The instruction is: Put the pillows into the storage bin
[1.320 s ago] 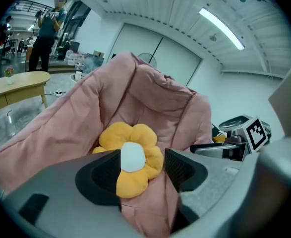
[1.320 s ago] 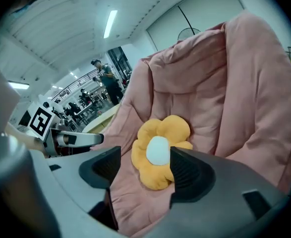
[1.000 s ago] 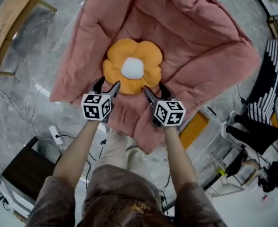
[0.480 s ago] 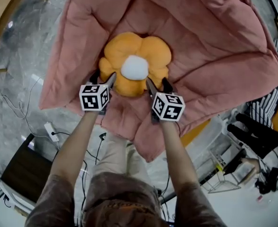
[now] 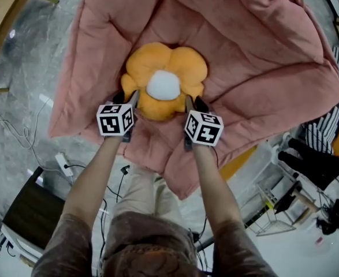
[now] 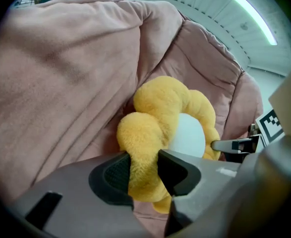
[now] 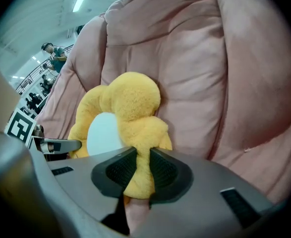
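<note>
Flower pillow pinched by both near petals, ready to lift

The orange flower pillow (image 5: 164, 82) with its white centre lies in a hollow of the pink quilt (image 5: 256, 51). You have just closed both sets of jaws on it: your left gripper (image 5: 126, 98) is clamped on the near-left petal and your right gripper (image 5: 191, 103) on the near-right one, with plush squeezed between the pads in each gripper view. Both bites are on soft petal edges only, so I judge they could slip. Raise both hands together and level, hold them the same way apart so the pillow neither stretches nor sags, and check that no fold of quilt rides up with it. No storage bin shows in any view, so find it before you carry
</note>
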